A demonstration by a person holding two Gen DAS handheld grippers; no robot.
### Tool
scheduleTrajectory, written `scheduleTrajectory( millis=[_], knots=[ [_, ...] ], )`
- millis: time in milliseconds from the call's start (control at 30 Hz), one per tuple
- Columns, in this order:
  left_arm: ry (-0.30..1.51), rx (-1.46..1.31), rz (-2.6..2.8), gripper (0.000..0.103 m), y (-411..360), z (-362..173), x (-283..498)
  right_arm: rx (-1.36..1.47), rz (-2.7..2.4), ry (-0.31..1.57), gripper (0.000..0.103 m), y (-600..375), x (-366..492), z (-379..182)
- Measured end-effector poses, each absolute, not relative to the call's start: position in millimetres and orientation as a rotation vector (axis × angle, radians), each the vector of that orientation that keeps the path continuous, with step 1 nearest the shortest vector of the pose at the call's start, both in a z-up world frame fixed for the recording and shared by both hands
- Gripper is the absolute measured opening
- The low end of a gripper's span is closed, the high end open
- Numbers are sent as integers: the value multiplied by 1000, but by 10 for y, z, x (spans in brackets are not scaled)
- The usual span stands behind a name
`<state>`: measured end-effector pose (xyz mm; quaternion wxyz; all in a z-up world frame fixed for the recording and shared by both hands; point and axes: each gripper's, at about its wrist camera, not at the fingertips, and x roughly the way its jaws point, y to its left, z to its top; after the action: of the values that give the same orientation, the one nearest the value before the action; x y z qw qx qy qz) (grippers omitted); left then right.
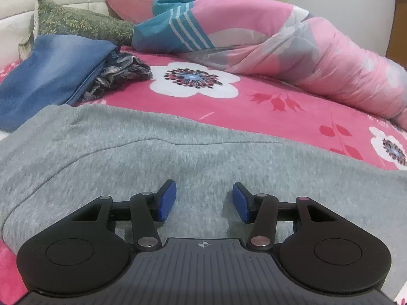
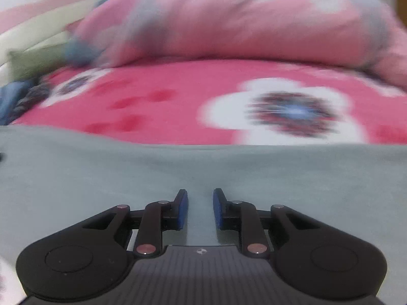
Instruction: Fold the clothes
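Grey garment (image 1: 178, 147) flat on bed (image 1: 254, 106); left claw (image 1: 204, 202) spread above it, right claw (image 2: 200, 208) narrow, gripping nothing; right may pinch one layer only, or bunch it

I can read no words, brand names or numbers anywhere. The only sign is a small crosshair target mark printed on the ribbed grey plastic body of my left claw (image 1: 202, 244); my right claw's ribbed grey body (image 2: 201, 251) carries a like round mark.
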<state>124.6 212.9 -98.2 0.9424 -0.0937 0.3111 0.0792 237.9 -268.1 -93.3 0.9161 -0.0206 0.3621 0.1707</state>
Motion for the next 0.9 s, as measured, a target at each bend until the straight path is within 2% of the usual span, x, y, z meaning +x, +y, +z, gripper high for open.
scheduleTrajectory(
  millis=[67,233,267,333,467,633,767,900],
  knots=[
    [640,-167,159,50,2115,-978,1264,69,158,750,13,-3338,2414,-934],
    [650,-149,194,51,2059,-913,1280,212,-283,761,17,-4609,2260,-615],
    [639,-144,203,51,2032,-879,1256,240,-279,737,18,-4727,2141,-527],
    [609,-128,211,51,1943,-800,1195,322,-265,700,28,-4896,1848,-353],
    [546,-76,123,51,1526,-576,1126,430,-187,685,29,-5010,1412,-229],
    [552,-17,-269,53,423,-382,1157,601,-138,707,31,-5161,1148,-318],
    [554,105,-551,57,-647,-384,1175,729,-155,778,33,-5223,1299,-464],
    [570,194,-724,57,-1617,-538,1254,782,-176,860,43,-5276,1475,-536]
  ],
)
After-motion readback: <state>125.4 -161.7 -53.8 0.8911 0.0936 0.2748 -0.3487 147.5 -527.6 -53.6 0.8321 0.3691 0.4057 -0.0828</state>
